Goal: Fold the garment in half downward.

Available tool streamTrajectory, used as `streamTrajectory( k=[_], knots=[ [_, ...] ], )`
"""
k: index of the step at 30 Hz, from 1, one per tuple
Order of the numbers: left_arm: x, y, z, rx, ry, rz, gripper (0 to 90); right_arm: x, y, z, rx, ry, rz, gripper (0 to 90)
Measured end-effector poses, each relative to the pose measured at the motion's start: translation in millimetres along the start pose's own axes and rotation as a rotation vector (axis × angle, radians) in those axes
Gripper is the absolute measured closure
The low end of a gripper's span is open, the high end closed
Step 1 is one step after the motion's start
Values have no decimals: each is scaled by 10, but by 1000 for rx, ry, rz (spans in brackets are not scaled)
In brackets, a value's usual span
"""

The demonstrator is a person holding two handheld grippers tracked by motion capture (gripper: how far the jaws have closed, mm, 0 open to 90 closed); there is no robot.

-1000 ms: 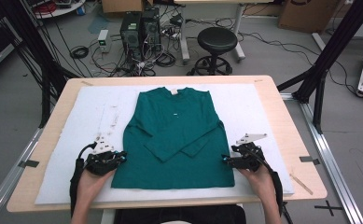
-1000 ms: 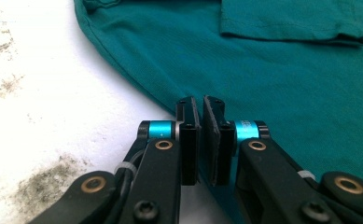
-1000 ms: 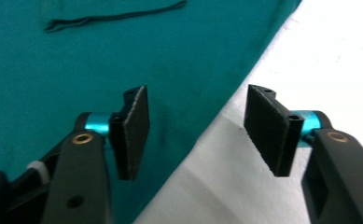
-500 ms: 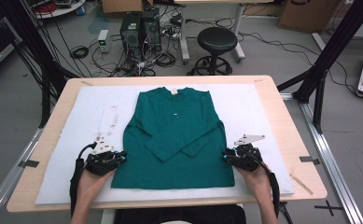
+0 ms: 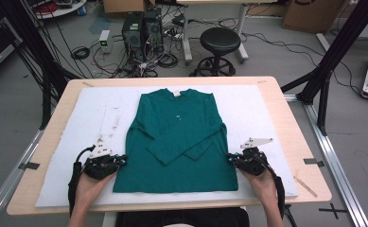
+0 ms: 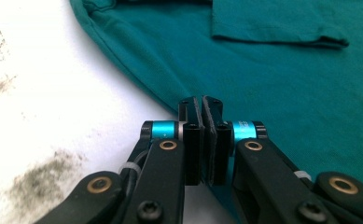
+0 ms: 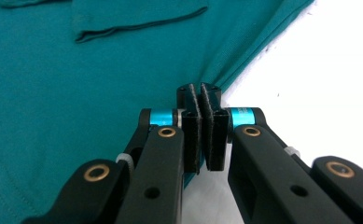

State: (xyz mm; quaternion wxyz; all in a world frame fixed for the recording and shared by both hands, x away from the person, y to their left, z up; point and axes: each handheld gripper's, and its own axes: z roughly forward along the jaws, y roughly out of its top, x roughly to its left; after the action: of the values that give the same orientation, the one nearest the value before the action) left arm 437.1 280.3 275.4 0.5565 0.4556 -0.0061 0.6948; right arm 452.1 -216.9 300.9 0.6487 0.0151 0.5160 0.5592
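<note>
The left gripper (image 5: 124, 159) sits at the left side seam of the green shirt (image 5: 179, 137), low on the body, and its jaws are pressed together on the fabric edge, as its own gripper view (image 6: 201, 103) shows. The right gripper (image 5: 230, 159) mirrors it at the right side seam; its jaws have just been closing and now pinch a small pucker of the hem-side edge, seen in the right gripper view (image 7: 199, 92) where the cloth gathers into the pads.

The shirt lies flat and face up on the white mat (image 5: 276, 123) covering the table (image 5: 285, 94), collar away from the person, both long sleeves folded across the front so the cuffs overlap near the middle.

It is a soft, light knit, so it should lift with almost no effort but will sag and drape between the two grip points. It looks neither slippery nor fragile, though thin jersey can slide out of a shallow pinch. The side seams are a good place to hold, being doubled and stitched. Lifting evenly with both hands should keep the folded sleeves from sliding off; an uneven pull would likely skew the fold.
</note>
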Motion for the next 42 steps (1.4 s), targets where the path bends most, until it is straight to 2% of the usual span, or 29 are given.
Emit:
streamTrajectory(
  k=[8, 16, 23, 24, 25, 27, 28, 31, 33, 36, 38, 40, 42],
  knots=[
    [-91, -94, -137, -4, -24, 10, 869, 122, -137, -124, -2, 28, -29, 879],
    [-249, -213, -279, 14, -52, 39, 867, 251, -348, -267, -17, 49, -26, 878],
    [-331, -284, -303, 25, -56, 40, 862, 332, -450, -350, -4, 62, -34, 863],
    [-324, -281, -301, 23, -58, 32, 855, 325, -451, -345, -1, 67, -32, 838],
    [-315, -275, -300, 22, -61, 33, 829, 314, -446, -339, -2, 68, -31, 771],
    [-298, -240, -282, -1, -49, 26, 676, 293, -418, -330, -14, 49, -8, 630],
    [-289, -225, -270, -1, -39, 23, 614, 281, -397, -335, -25, 11, 13, 591],
    [-237, -162, -191, 9, 32, -5, 567, 245, -347, -320, -34, -38, 29, 524],
    [-206, -136, -121, 24, 42, -23, 551, 221, -322, -281, -25, -56, 35, 524],
    [-215, -112, -91, 24, 53, -12, 551, 210, -311, -222, -28, -61, 39, 532],
    [-227, -112, -92, 25, 52, 4, 581, 230, -297, -206, -25, -74, 31, 551],
    [-236, -113, -97, 27, 39, 13, 655, 257, -286, -185, -26, -86, 12, 625],
    [-255, -115, -98, 26, 18, 27, 756, 283, -276, -168, -26, -71, -11, 737]
  ],
)
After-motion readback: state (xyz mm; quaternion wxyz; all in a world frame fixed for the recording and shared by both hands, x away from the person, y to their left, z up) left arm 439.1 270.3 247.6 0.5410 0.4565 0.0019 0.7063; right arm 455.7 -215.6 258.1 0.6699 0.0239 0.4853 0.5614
